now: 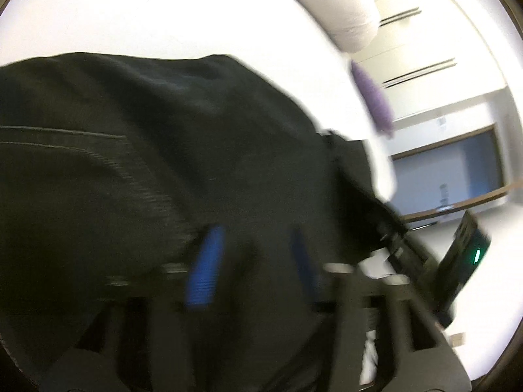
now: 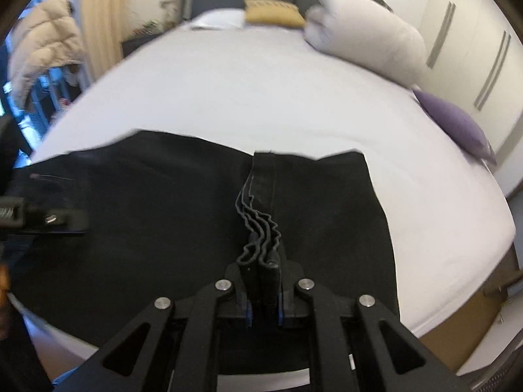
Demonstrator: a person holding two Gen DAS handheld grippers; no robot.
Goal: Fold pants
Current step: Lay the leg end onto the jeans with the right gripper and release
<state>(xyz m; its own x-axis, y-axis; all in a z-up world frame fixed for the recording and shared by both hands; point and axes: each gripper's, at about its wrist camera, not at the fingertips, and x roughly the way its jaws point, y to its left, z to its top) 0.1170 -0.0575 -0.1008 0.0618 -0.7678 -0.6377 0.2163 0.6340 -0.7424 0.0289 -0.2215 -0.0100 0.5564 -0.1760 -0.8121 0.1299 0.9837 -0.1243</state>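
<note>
Black pants [image 2: 163, 196] lie spread on a white bed [image 2: 245, 91]. My right gripper [image 2: 263, 263] is shut on a bunched stack of the pants' edges, several layers pinched between the jaws. My left gripper [image 1: 251, 261] is over the dark fabric [image 1: 130, 130]; its blue pads [image 1: 206, 271] stand apart with cloth between and around them, and the view is blurred. The left gripper also shows at the left edge of the right wrist view [image 2: 42, 219], on the pants.
A white pillow [image 2: 366, 32], a tan cushion [image 2: 274, 13] and a purple cushion [image 2: 454, 124] lie at the bed's far and right sides. Wardrobe doors [image 2: 483, 65] stand on the right. A beige jacket [image 2: 42, 49] hangs on the left.
</note>
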